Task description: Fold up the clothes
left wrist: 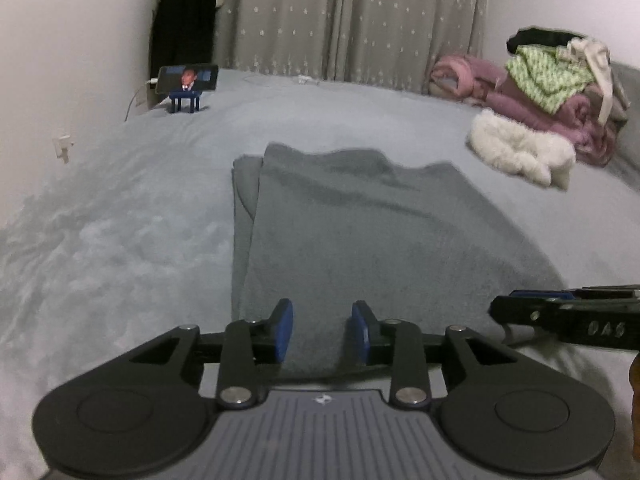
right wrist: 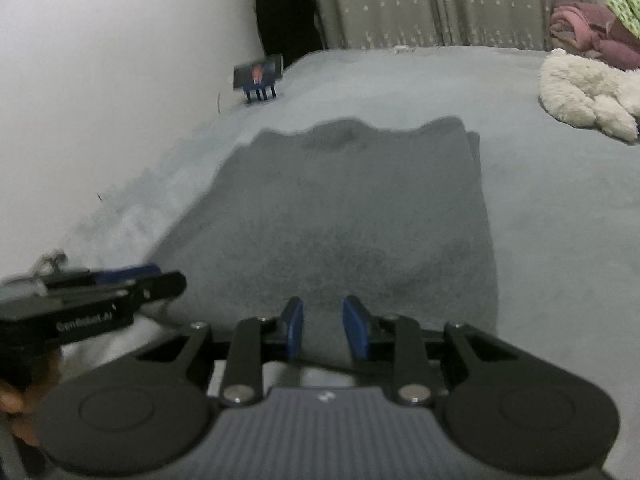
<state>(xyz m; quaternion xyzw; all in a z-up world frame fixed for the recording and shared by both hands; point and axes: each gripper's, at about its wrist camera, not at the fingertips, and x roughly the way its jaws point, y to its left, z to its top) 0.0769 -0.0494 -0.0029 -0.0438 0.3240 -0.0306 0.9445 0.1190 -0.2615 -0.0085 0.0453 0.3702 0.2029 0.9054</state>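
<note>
A dark grey garment [left wrist: 360,220] lies flat on the bed with its sides folded in; a narrower layer shows along its left edge. Its near hem reaches between the blue pads [left wrist: 284,330] of my left gripper [left wrist: 322,330], which is open just above the cloth. The same garment [right wrist: 352,208] fills the middle of the right wrist view. My right gripper [right wrist: 324,328] is open too, with the hem lying between its fingers. The two grippers sit side by side at the near edge: the right gripper [left wrist: 520,310] shows beside the left one, and the left gripper [right wrist: 156,280] shows in the right wrist view.
The bed has a light grey fleece cover [left wrist: 120,220]. A white fluffy item [left wrist: 520,152] and a pile of pink and green clothes [left wrist: 552,88] lie at the far right. A phone on a blue stand [left wrist: 187,80] sits by the left wall. Curtains [left wrist: 340,16] hang behind.
</note>
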